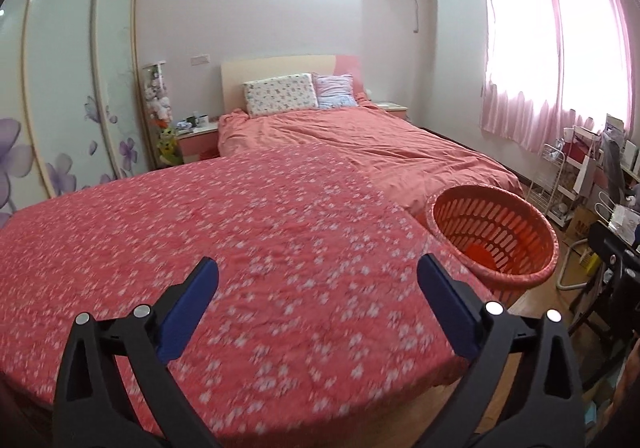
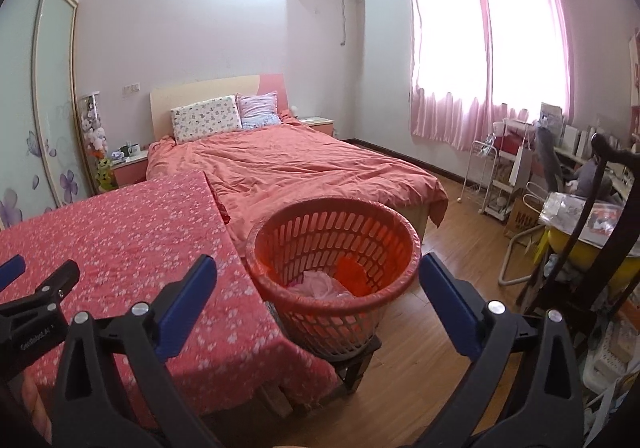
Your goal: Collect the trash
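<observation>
item: left gripper (image 1: 318, 290). jaws spread wide, nothing between the blue pads, released. i hold it above the flowered red cloth (image 1: 224, 232) that covers the near table.

item: right gripper (image 2: 318, 288). jaws spread wide, empty, released. i hold it over the table's right edge, pointing toward the basket.

item: orange slotted basket (image 2: 320, 312), the collecting bin. it stands just right of the table on a low dark stool (image 2: 356, 362), its rim about level with the cloth. inside i see pale pink crumpled stuff (image 2: 320, 286) and an orange piece (image 2: 352, 272); i take these for trash already dropped in.

item: trash left to gather. none shows on the cloth in either view; motion blur on the left view may hide small scraps.

step in hand, by my judgement: a drop is done and both grippers are free. the next move calls for scanning the table, then the floor, for any remaining piece, and bringing an open gripper down over it.

item: edges and room. the cloth's right edge runs close beside the basket rim, so i have little room there. the bed (image 2: 300, 167) lies beyond the far end of the table. open wood floor (image 2: 444, 248) to the right of the basket; a cluttered rack and desk (image 2: 560, 175) farther right, well apart.
</observation>
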`<state>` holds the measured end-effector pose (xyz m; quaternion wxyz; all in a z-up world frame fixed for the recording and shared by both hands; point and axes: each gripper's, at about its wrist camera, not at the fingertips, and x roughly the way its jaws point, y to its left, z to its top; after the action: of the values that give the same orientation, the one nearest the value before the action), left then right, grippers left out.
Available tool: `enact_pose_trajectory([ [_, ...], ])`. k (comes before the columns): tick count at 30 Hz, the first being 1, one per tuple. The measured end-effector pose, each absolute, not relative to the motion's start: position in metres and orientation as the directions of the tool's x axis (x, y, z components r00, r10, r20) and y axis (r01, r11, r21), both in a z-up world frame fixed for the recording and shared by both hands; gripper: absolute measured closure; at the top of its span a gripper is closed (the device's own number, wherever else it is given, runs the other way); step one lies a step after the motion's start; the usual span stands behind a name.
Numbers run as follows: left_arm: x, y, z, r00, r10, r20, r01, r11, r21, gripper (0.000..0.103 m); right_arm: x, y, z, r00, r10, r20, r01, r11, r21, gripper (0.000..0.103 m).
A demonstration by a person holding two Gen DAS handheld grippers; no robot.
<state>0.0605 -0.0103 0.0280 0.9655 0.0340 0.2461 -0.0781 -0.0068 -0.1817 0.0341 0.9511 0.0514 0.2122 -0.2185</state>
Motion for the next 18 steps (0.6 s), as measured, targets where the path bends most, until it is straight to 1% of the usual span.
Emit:
enact_pose_trajectory([
  [4, 0.044, -0.003, 0.022, 0.870, -0.109, -0.481, 0.132, 0.991, 0.014, 0.002, -0.019, -0.170, 0.031, 0.813, -0.390, -0.433, 0.429, 0.903, -0.009, 0.004],
  [18, 0.008, 0.020, 0.014, 0.873, -0.031, -0.487, 0.027, 1.000, -0.014, 0.002, -0.041, -0.152, 0.021, 0.804, -0.389, -0.451, 0.428, 0.904, -0.017, 0.004],
])
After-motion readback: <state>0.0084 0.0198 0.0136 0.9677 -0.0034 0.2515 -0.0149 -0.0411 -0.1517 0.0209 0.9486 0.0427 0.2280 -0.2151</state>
